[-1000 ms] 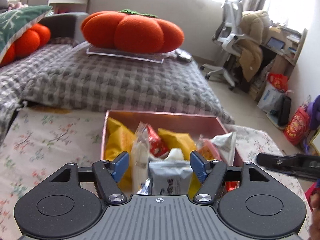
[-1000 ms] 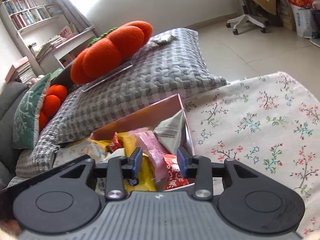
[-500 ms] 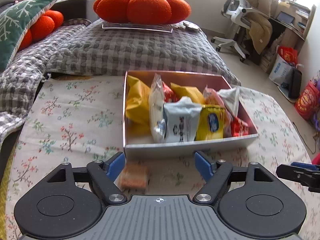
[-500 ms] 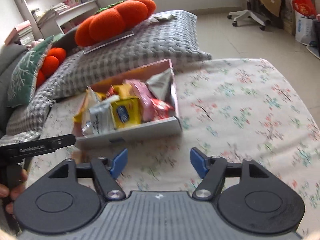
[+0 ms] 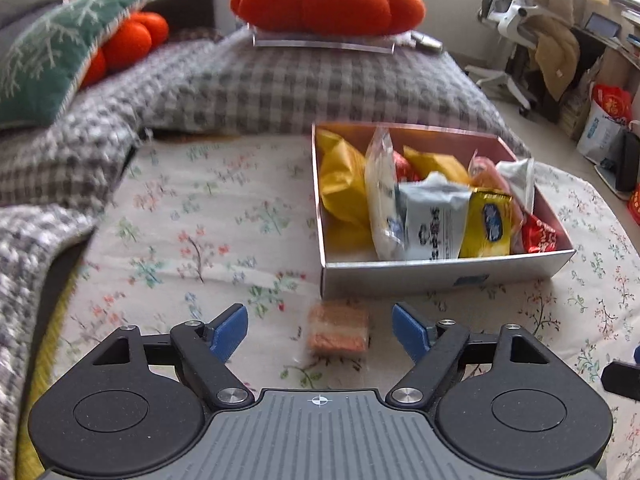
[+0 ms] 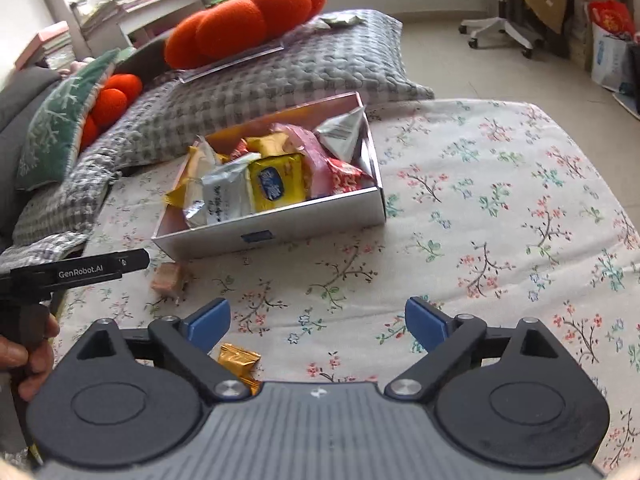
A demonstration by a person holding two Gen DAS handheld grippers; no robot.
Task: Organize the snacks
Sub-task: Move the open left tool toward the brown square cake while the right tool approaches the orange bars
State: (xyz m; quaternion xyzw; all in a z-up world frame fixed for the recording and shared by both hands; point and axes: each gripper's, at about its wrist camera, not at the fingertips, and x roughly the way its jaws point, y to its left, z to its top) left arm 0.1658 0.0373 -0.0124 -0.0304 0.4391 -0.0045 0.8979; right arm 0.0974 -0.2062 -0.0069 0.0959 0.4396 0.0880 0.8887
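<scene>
Writing: "GenRobot.AI" on left gripper [image 6: 76,272] | jaws opening, empty | right gripper [image 6: 318,322] opening, empty | snack box [image 6: 280,222] beyond; wafer pack [image 5: 338,327] loose.

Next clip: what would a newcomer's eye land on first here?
The box crammed with bright snack packets on the floral cloth. Behind it, a big orange pumpkin cushion tops the grey checked bedding. In front of the box, a wrapped orange snack lies loose on the cloth.

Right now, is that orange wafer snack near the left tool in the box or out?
Out. The orange wafer snack lies on the floral cloth, just outside the snack box's near wall.
</scene>
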